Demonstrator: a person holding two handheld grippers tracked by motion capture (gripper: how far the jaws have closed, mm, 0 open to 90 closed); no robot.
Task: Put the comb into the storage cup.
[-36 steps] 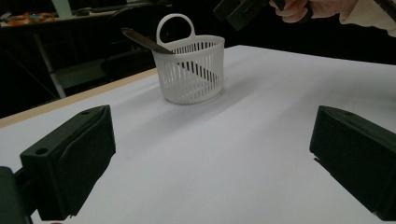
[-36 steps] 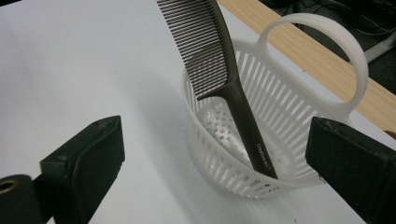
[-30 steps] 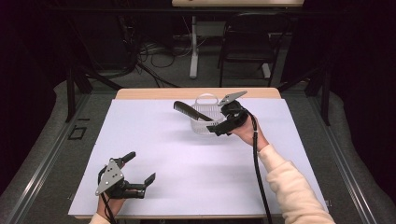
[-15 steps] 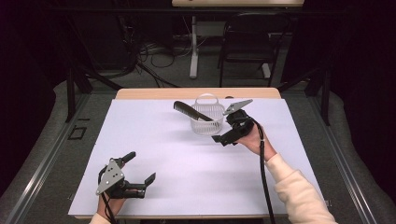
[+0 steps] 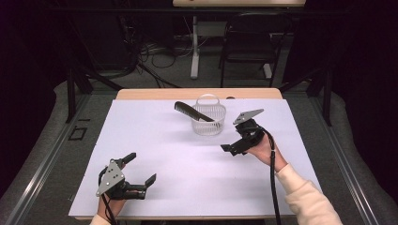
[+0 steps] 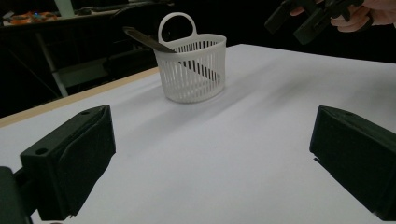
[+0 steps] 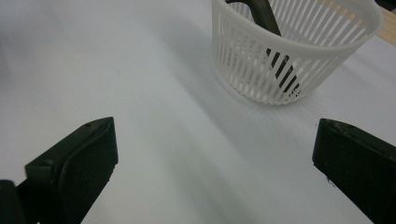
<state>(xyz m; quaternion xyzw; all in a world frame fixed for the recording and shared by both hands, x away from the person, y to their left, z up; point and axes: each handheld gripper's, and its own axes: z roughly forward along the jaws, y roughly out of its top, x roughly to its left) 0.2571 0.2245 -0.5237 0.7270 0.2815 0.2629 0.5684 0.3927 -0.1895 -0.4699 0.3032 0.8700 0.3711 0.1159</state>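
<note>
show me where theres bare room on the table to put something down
Bare patches: the wide middle between the left gripper and the basket, and the far left corner beside the comb. It is tighter between the basket and the right gripper.

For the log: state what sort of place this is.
Probably a lab or recording workspace: a table under a white sheet, loose cables on the floor behind it, a handheld gripper near a white basket.

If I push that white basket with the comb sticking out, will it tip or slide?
The basket looks like thin slotted plastic, so it is probably light and would slide easily on the smooth white table. The comb leans far over one rim, so a push high up may tip it that way.
</note>
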